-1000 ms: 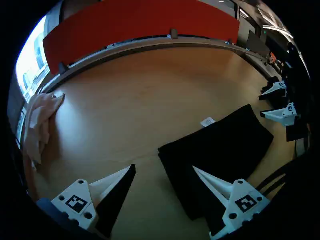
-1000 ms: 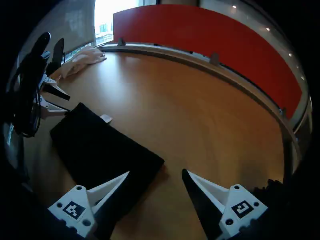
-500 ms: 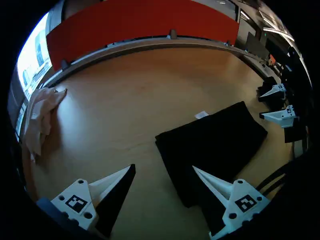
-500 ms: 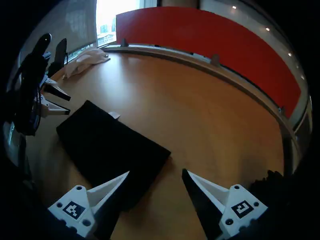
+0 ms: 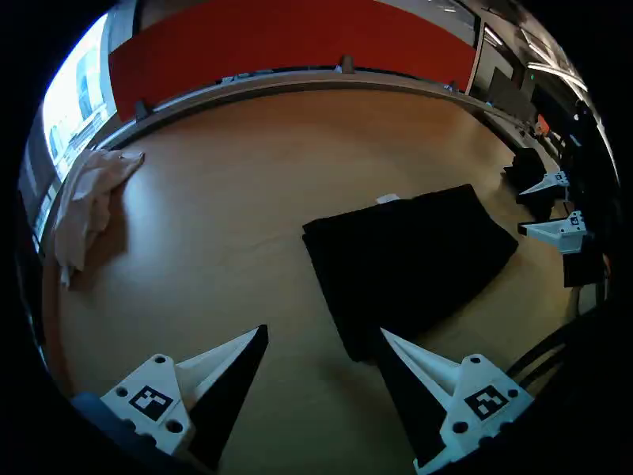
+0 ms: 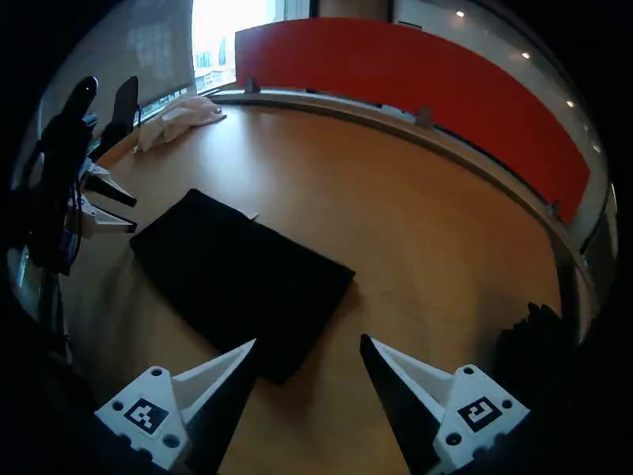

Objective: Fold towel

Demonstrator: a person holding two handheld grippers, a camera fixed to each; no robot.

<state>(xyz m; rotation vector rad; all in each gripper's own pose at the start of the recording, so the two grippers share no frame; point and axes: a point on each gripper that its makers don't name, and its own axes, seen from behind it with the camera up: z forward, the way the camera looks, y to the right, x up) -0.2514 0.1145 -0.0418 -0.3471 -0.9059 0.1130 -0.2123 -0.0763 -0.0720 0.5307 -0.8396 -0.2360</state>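
I seem to be in an office: a long wooden table backed by a red divider screen, a bright window showing buildings outside, and small ceiling lights overhead.

A wooden table is bordered along its far edge by a red partition. A pale crumpled cloth is seen lying at the table's corner, beside a bright window.
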